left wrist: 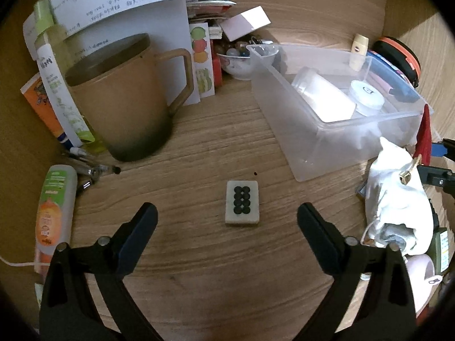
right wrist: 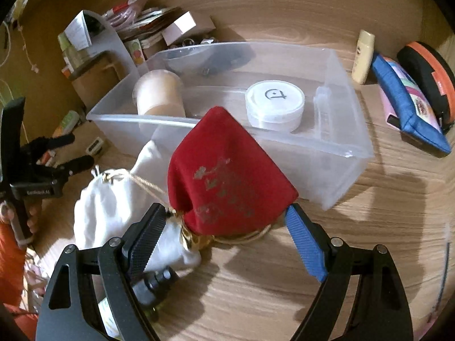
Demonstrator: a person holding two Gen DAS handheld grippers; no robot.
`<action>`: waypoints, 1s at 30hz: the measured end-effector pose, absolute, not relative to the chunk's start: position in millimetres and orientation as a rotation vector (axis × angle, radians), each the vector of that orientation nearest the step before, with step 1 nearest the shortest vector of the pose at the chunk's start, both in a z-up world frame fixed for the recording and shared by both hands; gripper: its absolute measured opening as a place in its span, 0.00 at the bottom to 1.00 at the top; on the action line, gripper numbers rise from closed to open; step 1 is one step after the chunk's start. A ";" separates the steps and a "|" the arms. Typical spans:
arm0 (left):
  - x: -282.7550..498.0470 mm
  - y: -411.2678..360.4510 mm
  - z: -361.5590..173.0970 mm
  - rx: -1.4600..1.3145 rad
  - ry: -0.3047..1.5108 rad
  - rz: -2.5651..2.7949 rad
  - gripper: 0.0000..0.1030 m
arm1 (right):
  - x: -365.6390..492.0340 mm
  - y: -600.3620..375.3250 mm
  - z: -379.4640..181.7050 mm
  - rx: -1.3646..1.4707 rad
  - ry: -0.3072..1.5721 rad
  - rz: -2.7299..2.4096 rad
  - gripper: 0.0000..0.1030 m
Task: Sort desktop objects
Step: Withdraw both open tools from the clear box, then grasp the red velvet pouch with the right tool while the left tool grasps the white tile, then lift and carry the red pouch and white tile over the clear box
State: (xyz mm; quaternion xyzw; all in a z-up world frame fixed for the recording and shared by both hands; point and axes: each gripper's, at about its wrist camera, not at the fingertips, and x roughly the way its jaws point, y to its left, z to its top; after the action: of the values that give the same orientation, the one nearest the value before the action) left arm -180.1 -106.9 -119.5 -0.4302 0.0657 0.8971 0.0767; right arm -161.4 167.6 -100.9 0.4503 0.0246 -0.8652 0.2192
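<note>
My left gripper [left wrist: 227, 216] is open and empty, its fingers either side of a white mahjong tile [left wrist: 242, 202] with black dots lying flat on the wooden desk. My right gripper [right wrist: 227, 216] is shut on a red velvet pouch [right wrist: 227, 170] and holds it in front of the clear plastic bin [right wrist: 341, 164]. The bin [left wrist: 284, 108] holds a lidded round jar [right wrist: 274, 99] and a pale cup [right wrist: 159, 93] on its side. A white drawstring pouch [right wrist: 113, 204] lies left of the red one; it also shows in the left wrist view [left wrist: 395, 199].
A large brown mug [left wrist: 122, 96] stands at the left with papers [left wrist: 113, 8], tubes [left wrist: 54, 216] and pens [left wrist: 93, 167] around it. A small bowl [left wrist: 236, 62] of beads sits behind. A blue pencil case [right wrist: 406, 105], an orange-rimmed case [right wrist: 426, 71] and a cream bottle [right wrist: 362, 56] lie right of the bin.
</note>
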 end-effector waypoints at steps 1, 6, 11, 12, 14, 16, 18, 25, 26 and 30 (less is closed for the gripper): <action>-180.8 -106.2 -120.2 -1.294 0.200 2.683 0.85 | -162.0 166.8 -101.8 1.245 0.066 -2.392 0.81; -187.5 -102.4 -127.4 -1.337 0.210 2.649 0.70 | -164.3 163.0 -108.1 1.253 0.055 -2.368 0.69; -187.2 -102.2 -126.9 -1.319 0.181 2.632 0.53 | -165.0 161.2 -110.4 1.233 0.016 -2.326 0.47; -186.8 -102.5 -127.3 -1.317 0.174 2.628 0.51 | -163.9 160.4 -109.9 1.220 0.021 -2.318 0.44; -186.6 -103.6 -127.1 -1.316 0.156 2.624 0.50 | -161.6 158.7 -109.0 1.197 0.045 -2.325 0.35; -186.7 -103.7 -127.2 -1.304 0.158 2.624 0.45 | -159.7 157.4 -108.5 1.177 0.066 -2.331 0.32; -187.0 -101.4 -127.7 -1.290 0.162 2.618 0.39 | -157.8 158.7 -107.2 1.158 0.060 -2.337 0.28; -185.6 -92.3 -127.5 -1.259 0.210 2.612 0.23 | -149.9 173.5 -91.5 1.081 0.017 -2.385 0.27; -185.5 -91.1 -127.5 -1.258 0.216 2.616 0.23 | -148.4 176.7 -88.5 1.069 0.012 -2.394 0.27; -183.9 -88.6 -127.6 -1.260 0.228 2.637 0.23 | -142.5 190.9 -78.1 1.033 -0.006 -2.422 0.27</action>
State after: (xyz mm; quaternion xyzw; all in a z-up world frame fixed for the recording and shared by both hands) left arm -183.9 -88.6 -127.6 -0.4273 0.0772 0.8946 0.1050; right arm -142.5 190.9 -78.1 0.3796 -0.0024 -0.8903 0.2517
